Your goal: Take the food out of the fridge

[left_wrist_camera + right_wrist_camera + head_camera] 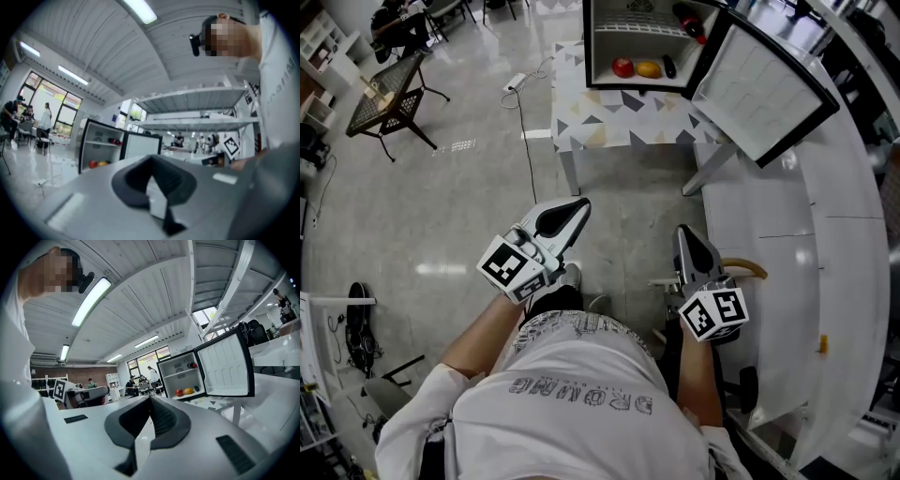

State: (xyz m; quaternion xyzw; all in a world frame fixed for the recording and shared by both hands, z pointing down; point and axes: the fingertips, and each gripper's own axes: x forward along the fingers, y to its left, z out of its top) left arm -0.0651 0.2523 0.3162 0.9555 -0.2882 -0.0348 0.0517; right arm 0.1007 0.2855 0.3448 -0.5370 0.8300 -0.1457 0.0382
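**Head view.** A small fridge [590,47] stands on a patterned table [619,117], back from the table's near edge, with its door [769,89] swung wide open. On the fridge's bottom shelf a red fruit [622,67], an orange fruit [649,68] and a dark item [669,66] lie in a row. A bottle [689,23] lies on the shelf above. The left tool [572,211] and right tool [689,239] are over the floor, well apart from the table.

**Left gripper view.** The left tool [152,158] has its jaws together and empty. The fridge [83,145] is far ahead.

**Right gripper view.** The right tool [151,400] likewise has its jaws closed on nothing. Both fruits [179,393] [188,391] sit inside the fridge [176,369].
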